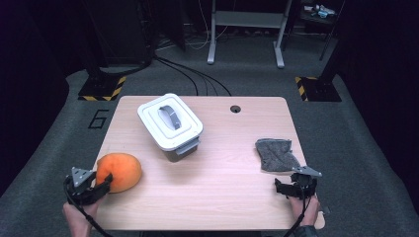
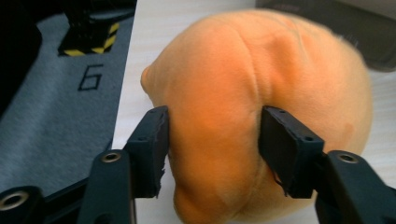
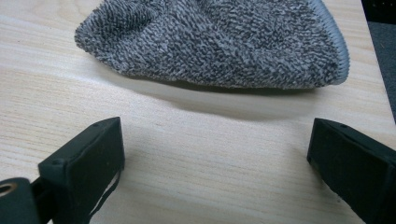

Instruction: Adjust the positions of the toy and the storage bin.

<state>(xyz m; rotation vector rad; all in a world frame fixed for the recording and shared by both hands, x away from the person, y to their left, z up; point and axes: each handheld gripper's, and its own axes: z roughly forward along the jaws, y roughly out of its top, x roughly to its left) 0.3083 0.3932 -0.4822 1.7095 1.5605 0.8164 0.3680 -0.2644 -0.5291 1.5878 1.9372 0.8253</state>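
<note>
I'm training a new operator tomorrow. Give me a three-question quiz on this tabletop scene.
1. True or false: the white lidded box stands open.
2. What lies just ahead of the right gripper? A) grey cloth B) sponge C) cup
3. Which soft thing sits between the jaws of the left gripper?

Key: 1 false, the lid is on. 2 A. 3 the orange plush toy; whether the pads press it is unclear.
</note>
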